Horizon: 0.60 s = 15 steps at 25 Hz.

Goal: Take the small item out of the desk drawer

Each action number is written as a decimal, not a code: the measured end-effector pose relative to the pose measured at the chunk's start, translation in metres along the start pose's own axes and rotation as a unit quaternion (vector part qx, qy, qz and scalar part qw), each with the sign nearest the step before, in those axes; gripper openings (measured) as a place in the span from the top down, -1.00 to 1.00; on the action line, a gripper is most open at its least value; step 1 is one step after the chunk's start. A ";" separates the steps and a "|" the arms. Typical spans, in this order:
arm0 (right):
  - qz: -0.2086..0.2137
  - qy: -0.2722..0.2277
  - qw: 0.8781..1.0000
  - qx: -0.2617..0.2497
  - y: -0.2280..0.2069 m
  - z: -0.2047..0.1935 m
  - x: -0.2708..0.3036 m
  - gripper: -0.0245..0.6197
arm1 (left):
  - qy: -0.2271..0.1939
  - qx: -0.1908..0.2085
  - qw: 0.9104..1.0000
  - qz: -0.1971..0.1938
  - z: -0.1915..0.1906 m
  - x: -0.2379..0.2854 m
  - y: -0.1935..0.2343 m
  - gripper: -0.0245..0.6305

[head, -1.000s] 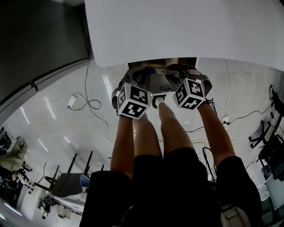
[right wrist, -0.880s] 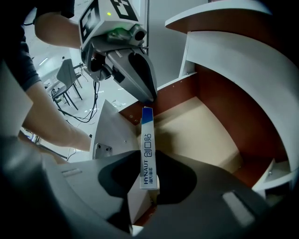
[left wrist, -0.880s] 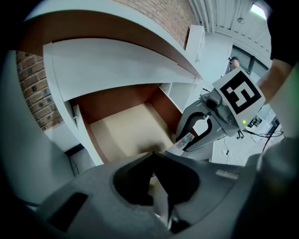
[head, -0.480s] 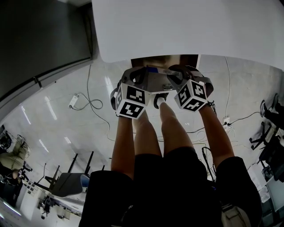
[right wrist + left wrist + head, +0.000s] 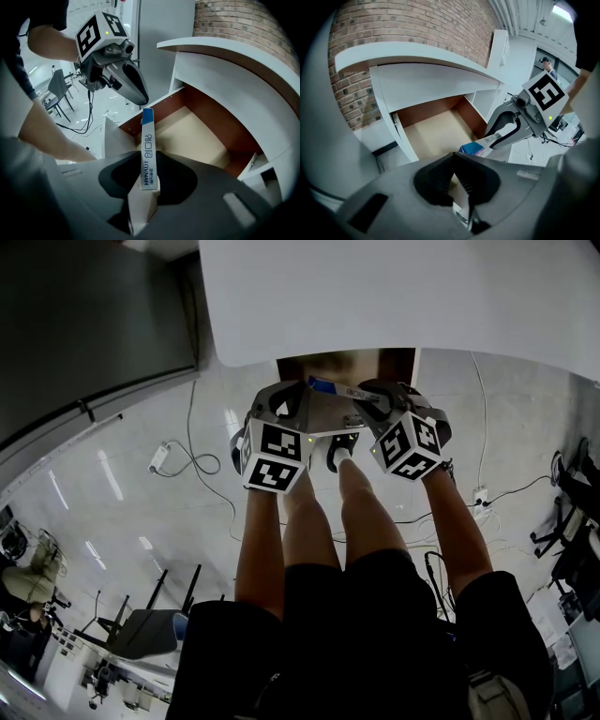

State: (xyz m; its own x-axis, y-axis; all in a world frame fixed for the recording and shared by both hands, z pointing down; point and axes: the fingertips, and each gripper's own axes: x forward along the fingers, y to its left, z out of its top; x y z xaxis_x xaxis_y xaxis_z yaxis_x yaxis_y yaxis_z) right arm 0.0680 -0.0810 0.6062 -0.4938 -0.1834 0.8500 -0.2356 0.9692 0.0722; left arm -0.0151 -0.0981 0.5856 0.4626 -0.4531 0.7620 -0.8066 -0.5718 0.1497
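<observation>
The right gripper clamps the small blue-and-white box upright between its jaws by the open desk drawer. The left gripper hovers alongside, jaws together on nothing.

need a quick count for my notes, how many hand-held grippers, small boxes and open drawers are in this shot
hand-held grippers: 2 (left hand-held gripper, right hand-held gripper)
small blue-and-white box: 1, gripped by the right one
open desk drawer: 1
total: 4
</observation>
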 end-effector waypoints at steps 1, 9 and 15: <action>-0.002 -0.002 1.000 0.002 0.000 0.000 -0.003 0.60 | -0.002 0.001 1.000 0.001 0.002 -0.001 -0.001 0.93; -0.023 -0.020 0.999 0.032 0.001 0.005 -0.023 0.60 | -0.022 -0.002 1.000 0.001 0.015 -0.016 -0.010 0.93; -0.041 -0.034 0.997 0.057 0.002 0.008 -0.036 0.60 | -0.036 -0.010 0.999 0.007 0.022 -0.031 -0.009 0.93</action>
State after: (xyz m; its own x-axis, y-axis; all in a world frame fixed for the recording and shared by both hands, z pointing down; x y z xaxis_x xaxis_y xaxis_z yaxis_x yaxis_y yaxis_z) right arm 0.0783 -0.0742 0.5719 -0.5236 -0.2747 0.8065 -0.3686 0.9265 0.0763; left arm -0.0143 -0.0943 0.5466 0.4761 -0.5091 0.7170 -0.8200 -0.5516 0.1528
